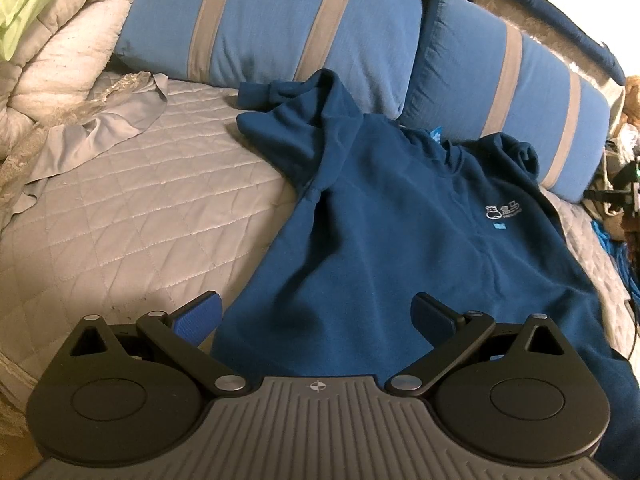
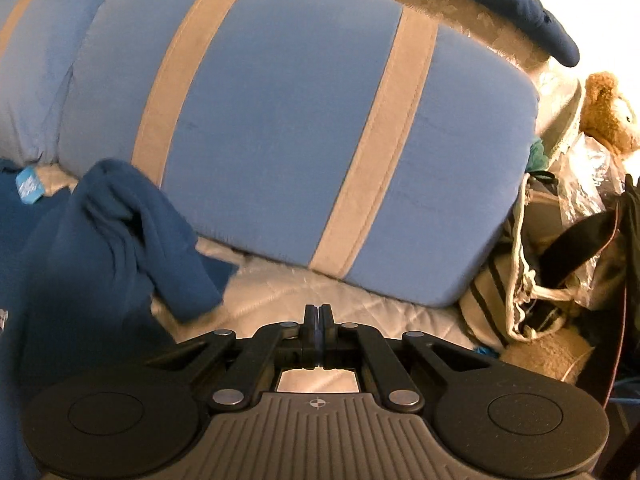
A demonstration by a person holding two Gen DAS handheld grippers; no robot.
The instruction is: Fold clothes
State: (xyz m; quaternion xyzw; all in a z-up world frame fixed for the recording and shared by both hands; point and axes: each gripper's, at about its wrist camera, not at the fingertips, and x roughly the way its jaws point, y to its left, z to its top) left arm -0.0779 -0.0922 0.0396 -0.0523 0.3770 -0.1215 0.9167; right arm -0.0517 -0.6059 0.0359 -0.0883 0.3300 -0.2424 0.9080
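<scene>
A dark blue fleece sweatshirt [image 1: 400, 216] with a small white chest logo lies front up on the quilted bed, collar toward the pillows. One sleeve is bunched at the far left by the pillows. My left gripper [image 1: 318, 314] is open, its blue pads apart over the sweatshirt's near hem. In the right wrist view the other sleeve [image 2: 132, 236] lies crumpled at the left against a pillow. My right gripper [image 2: 319, 316] is shut and empty, above the quilt to the right of that sleeve.
Two blue pillows with grey stripes [image 1: 272, 20] [image 2: 304, 132] stand along the bed's far side. A rolled beige duvet [image 1: 60, 60] and grey cloth [image 1: 100, 132] lie at the left. Bags and a teddy bear [image 2: 608, 112] crowd the right beside the bed.
</scene>
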